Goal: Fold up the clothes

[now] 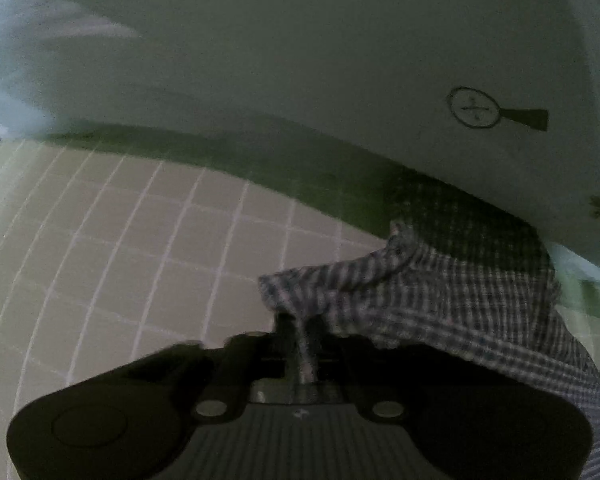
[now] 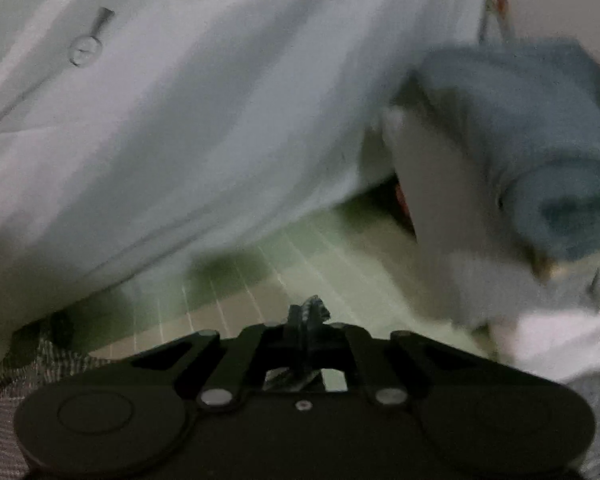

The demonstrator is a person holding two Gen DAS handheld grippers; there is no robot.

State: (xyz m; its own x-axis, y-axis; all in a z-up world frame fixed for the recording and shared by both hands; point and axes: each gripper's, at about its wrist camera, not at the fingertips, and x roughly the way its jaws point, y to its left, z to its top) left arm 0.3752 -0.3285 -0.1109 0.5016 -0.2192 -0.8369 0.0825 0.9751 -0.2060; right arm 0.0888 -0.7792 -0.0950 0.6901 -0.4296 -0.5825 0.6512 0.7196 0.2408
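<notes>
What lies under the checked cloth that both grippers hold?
Under the checked cloth the gridded mat shows, running on toward the white sheet. The left gripper and right gripper pinch its edge. What the cloth itself covers cannot be seen.

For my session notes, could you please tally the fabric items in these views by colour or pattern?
Checked garment, pinched in the left claw and the right claw: 1
Pale printed sheet: 1
Blue folded cloth: 1
White cloth: 1
Total: 4, though blur may hide more.
</notes>
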